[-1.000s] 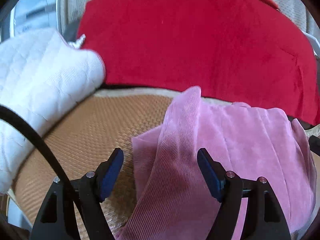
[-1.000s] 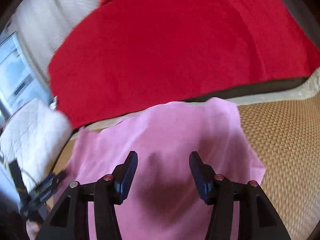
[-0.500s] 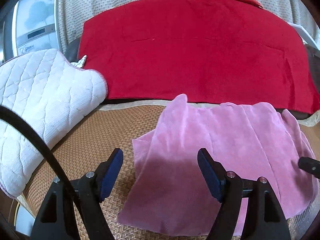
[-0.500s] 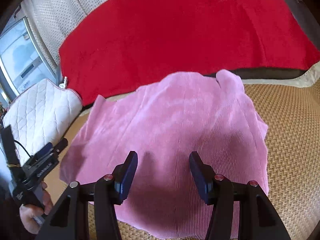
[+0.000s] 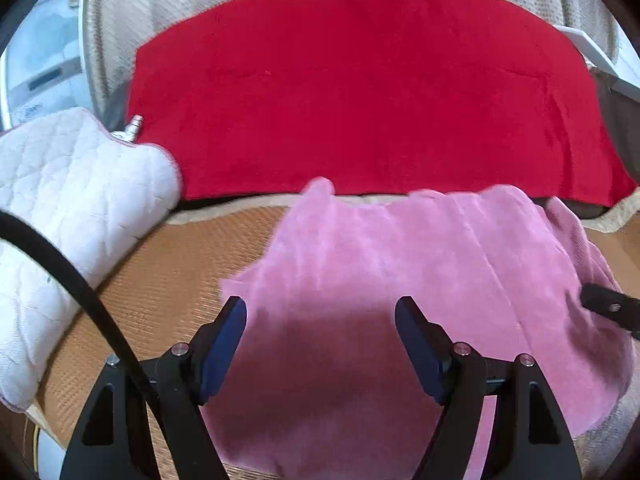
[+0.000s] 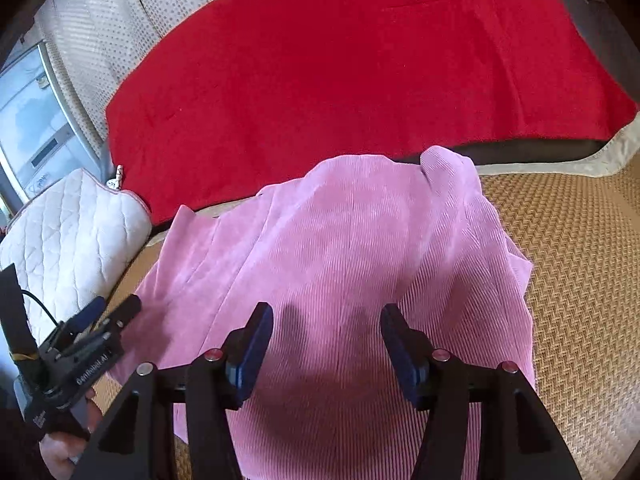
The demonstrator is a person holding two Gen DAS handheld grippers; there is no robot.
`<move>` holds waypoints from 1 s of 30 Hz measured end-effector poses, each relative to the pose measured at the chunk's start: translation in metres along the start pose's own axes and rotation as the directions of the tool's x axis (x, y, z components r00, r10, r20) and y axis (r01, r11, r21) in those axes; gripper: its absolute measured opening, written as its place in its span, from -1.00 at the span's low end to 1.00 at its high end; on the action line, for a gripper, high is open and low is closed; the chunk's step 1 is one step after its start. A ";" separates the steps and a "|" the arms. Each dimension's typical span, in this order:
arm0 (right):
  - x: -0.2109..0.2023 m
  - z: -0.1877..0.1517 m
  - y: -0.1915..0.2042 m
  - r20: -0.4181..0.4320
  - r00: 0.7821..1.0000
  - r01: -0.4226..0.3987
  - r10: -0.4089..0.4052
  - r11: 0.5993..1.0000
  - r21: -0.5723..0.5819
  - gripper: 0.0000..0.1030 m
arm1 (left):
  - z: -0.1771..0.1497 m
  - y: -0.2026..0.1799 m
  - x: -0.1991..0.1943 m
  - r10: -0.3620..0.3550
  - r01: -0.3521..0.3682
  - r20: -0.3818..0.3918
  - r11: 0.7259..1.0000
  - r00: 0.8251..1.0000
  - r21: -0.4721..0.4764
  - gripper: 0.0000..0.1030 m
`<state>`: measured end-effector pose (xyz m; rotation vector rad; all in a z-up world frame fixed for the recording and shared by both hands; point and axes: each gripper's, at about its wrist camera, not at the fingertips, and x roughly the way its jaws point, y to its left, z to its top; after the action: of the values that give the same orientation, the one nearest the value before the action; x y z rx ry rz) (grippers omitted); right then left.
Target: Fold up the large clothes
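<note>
A pink corduroy garment (image 5: pixel 400 264) lies spread on the woven mat (image 5: pixel 160 280); it also shows in the right wrist view (image 6: pixel 352 248), with rumpled edges at its far side. My left gripper (image 5: pixel 320 332) is open and empty, held above the garment's near left part. My right gripper (image 6: pixel 326 340) is open and empty above the garment's near middle. The left gripper also appears in the right wrist view (image 6: pixel 108 312), at the garment's left edge. A tip of the right gripper shows at the right edge of the left wrist view (image 5: pixel 608 306).
A red blanket (image 5: pixel 360 92) covers the bed behind the garment, also in the right wrist view (image 6: pixel 340 80). A white quilted pillow (image 5: pixel 68 208) lies at the left on the mat (image 6: pixel 580 260). A black cable (image 5: pixel 80 292) crosses the left wrist view.
Both grippers have pulled back and risen from the garment, which has settled flatter and wider on the mat. Both stayed open and empty.
</note>
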<state>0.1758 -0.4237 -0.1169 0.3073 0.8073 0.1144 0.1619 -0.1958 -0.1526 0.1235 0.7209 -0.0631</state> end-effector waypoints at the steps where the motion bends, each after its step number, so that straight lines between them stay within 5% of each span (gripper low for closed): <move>1: 0.005 0.000 -0.001 -0.020 1.000 0.005 -0.005 1.000 0.006 0.17 | -0.001 -0.003 0.003 -0.020 0.020 -0.017 1.000 1.000 0.002 0.50; 4: 0.027 -0.004 -0.009 -0.094 0.995 0.025 -0.022 0.999 0.038 0.17 | -0.006 -0.016 0.017 -0.045 0.048 -0.074 0.998 0.996 0.037 0.52; 13: 0.030 -0.008 -0.019 -0.044 0.999 -0.014 0.016 0.999 0.050 0.20 | -0.020 -0.029 0.038 -0.027 0.035 -0.099 0.996 0.995 0.078 0.75; 18: 0.030 -0.014 -0.009 -0.014 1.000 -0.001 0.001 1.000 0.010 0.43 | -0.024 -0.027 0.037 -0.037 0.043 -0.092 0.997 0.995 0.071 0.76; 23: 0.028 -0.014 -0.002 -0.024 1.000 0.001 -0.001 1.000 -0.003 0.54 | -0.013 -0.017 0.029 -0.090 0.110 -0.172 0.988 0.981 0.111 0.77; 26: 0.013 -0.006 -0.019 -0.001 0.997 -0.072 0.072 0.989 0.127 0.54 | -0.008 -0.002 0.010 0.028 -0.021 -0.089 0.997 0.996 0.074 0.77; 28: 0.002 -0.004 -0.027 0.024 0.999 -0.047 0.044 0.988 0.150 0.50 | -0.005 0.002 -0.006 0.091 -0.089 -0.010 0.992 0.996 0.085 0.77; 30: -0.010 -0.002 -0.028 0.056 0.998 0.009 -0.015 0.994 0.113 0.12 | -0.005 0.008 -0.015 0.118 -0.120 0.026 0.990 0.993 0.071 0.77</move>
<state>0.1668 -0.4520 -0.1205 0.4110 0.7601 0.0484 0.1478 -0.1874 -0.1458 0.2345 0.6882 0.0234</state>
